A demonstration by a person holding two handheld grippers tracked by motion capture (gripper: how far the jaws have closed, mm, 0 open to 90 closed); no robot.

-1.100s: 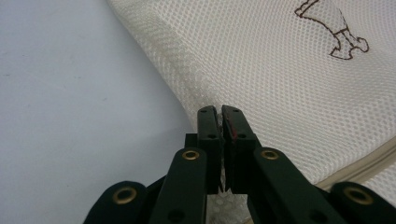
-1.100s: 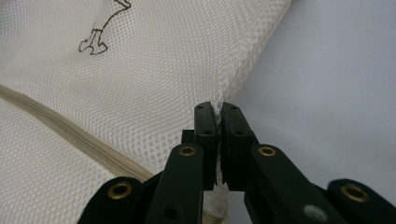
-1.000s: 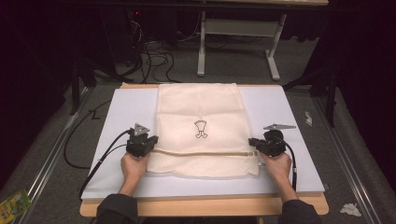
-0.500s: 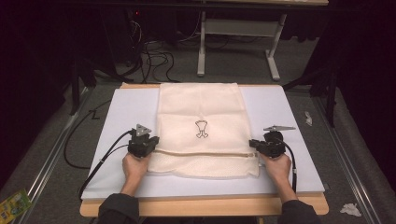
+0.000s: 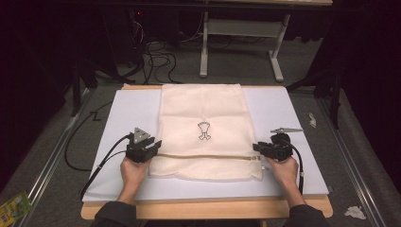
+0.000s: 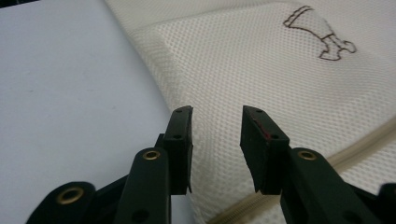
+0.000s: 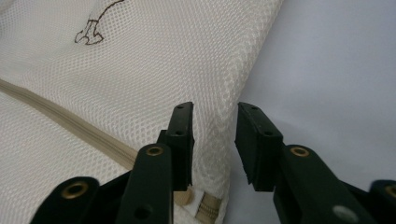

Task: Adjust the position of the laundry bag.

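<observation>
A cream mesh bag (image 5: 203, 113) lies flat on the white board (image 5: 127, 113), with a small brown logo (image 5: 204, 131) and a zipper (image 5: 208, 156) across its near part. My left gripper (image 5: 157, 145) is at the bag's left edge by the zipper. In the left gripper view it (image 6: 216, 112) is open, with the mesh (image 6: 261, 56) and its edge under the gap. My right gripper (image 5: 256, 147) is at the bag's right edge. In the right gripper view it (image 7: 215, 109) is open over that edge, near the zipper's end (image 7: 205, 205).
The board rests on a wooden table (image 5: 203, 209). Cables (image 5: 94, 165) trail left from my left gripper. A white desk frame (image 5: 241, 42) and more cables stand on the floor beyond. Scraps (image 5: 353, 212) lie on the floor at right.
Both grippers have crept slightly toward the person along the bag's side edges. The bag has not moved, and both jaws remain apart.
</observation>
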